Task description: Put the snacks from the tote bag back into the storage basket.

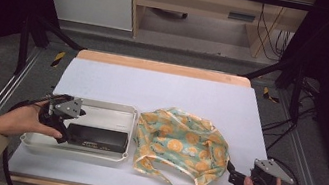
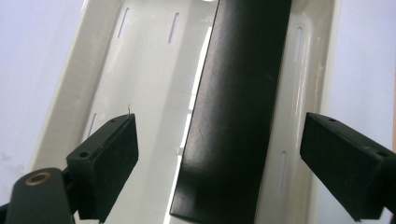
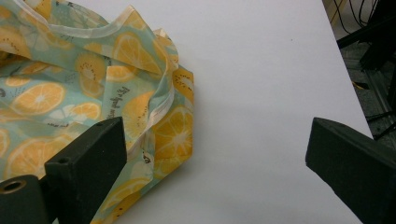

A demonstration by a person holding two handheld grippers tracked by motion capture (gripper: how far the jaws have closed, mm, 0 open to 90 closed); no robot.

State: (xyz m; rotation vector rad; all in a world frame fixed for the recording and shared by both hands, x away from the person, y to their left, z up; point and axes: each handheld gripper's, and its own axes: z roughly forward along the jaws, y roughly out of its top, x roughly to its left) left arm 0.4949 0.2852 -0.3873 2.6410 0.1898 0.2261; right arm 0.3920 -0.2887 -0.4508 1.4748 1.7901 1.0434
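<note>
The left tool [image 1: 64, 129] hangs wide open over the black box [image 1: 96, 137] in the white tray [image 1: 114, 110], gripping nothing. At four o'clock on the tabletop [image 1: 163, 89], the right tool [image 1: 235, 178] gapes empty beside the orange-print bag [image 1: 179, 145].

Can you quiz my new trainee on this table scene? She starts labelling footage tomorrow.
1. True or false: the black box lies inside the white tray.
2. What sits right of the tray: A) a towel, B) an orange-print bag, C) a bowl?
3. Are the left gripper jaws pressing on the box?

Key: 1 true; 2 B; 3 no, they stand open either side of it.
</note>
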